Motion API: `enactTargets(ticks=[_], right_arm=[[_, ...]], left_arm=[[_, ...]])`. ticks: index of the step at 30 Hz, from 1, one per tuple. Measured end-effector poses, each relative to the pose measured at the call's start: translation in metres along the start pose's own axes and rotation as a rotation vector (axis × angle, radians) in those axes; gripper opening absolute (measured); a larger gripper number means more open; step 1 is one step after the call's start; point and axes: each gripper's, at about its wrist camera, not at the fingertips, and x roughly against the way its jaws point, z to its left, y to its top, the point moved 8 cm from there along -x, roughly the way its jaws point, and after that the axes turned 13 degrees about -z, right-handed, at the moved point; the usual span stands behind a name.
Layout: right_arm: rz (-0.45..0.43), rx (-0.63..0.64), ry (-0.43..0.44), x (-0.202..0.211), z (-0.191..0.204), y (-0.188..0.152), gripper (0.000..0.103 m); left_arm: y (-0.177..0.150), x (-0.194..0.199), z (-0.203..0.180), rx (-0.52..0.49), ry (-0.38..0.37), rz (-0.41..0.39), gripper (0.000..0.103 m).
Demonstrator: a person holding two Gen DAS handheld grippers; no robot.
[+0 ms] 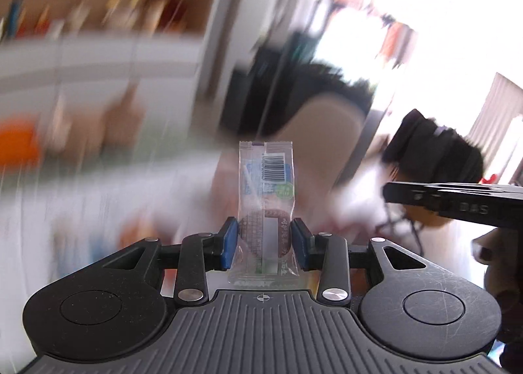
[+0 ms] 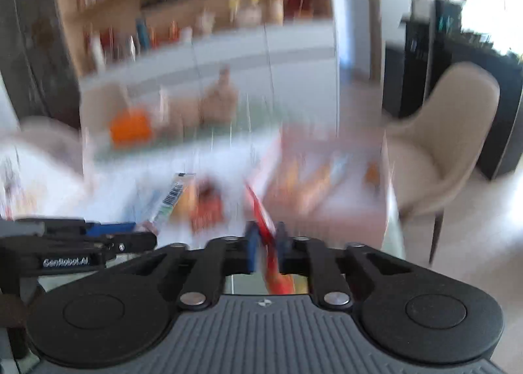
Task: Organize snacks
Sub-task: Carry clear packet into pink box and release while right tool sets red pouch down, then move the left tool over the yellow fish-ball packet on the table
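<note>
My left gripper (image 1: pixel 263 241) is shut on a clear snack packet (image 1: pixel 266 197) with a barcode, a blue label and a brown snack inside; it stands upright between the blue pads. The same packet (image 2: pixel 170 199) and the left gripper (image 2: pixel 111 228) show at the left of the right wrist view. My right gripper (image 2: pixel 265 248) is shut on a thin red and orange snack packet (image 2: pixel 263 220), held edge-on. The right gripper's black body (image 1: pixel 457 199) crosses the right edge of the left wrist view. Both views are motion-blurred.
A white table (image 2: pixel 228 151) holds blurred snacks, an orange object (image 2: pixel 130 127) and a pinkish box (image 2: pixel 327 178) of packets. A beige chair (image 2: pixel 451 132) stands at the right. Shelves with bottles (image 2: pixel 196 14) fill the back wall.
</note>
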Motion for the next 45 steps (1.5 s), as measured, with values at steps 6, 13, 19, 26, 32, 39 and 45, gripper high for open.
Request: enactTargets(ticks=[6,13,19,26,32,39,45], right_arm=[[-0.065,0.008,-0.04,-0.056,-0.023,0.101,0.027],[0.109,-0.014,-0.192,-0.093,-0.075,0.033,0.084],[0.271,0.072,-0.202,-0.08,-0.077,-0.068,0.084],[0.381,-0.124,-0.169,-0.052,-0.075,-0.149,0.075],[0.398,-0.145,-0.153,-0.04,-0.061,-0.166,0.035],[0.374,-0.093,-0.048,-0.043,-0.023,-0.167,0.033],[0.243,-0.056,-0.098,-0.024,-0.037,-0.142,0.064]], left_arm=[[0.078,-0.112,-0.006,0.113,-0.115,0.072,0.044],[-0.023,-0.19,0.011,0.017,-0.043,0.271,0.044],[-0.077,-0.152,-0.001,-0.04,-0.082,0.298,0.044],[-0.164,-0.123,-0.025,0.012,-0.147,0.431,0.043],[-0.183,-0.111,-0.03,0.019,-0.192,0.451,0.044],[-0.19,-0.066,-0.018,0.051,-0.157,0.487,0.044],[-0.169,-0.035,-0.002,0.1,-0.033,0.39,0.044]])
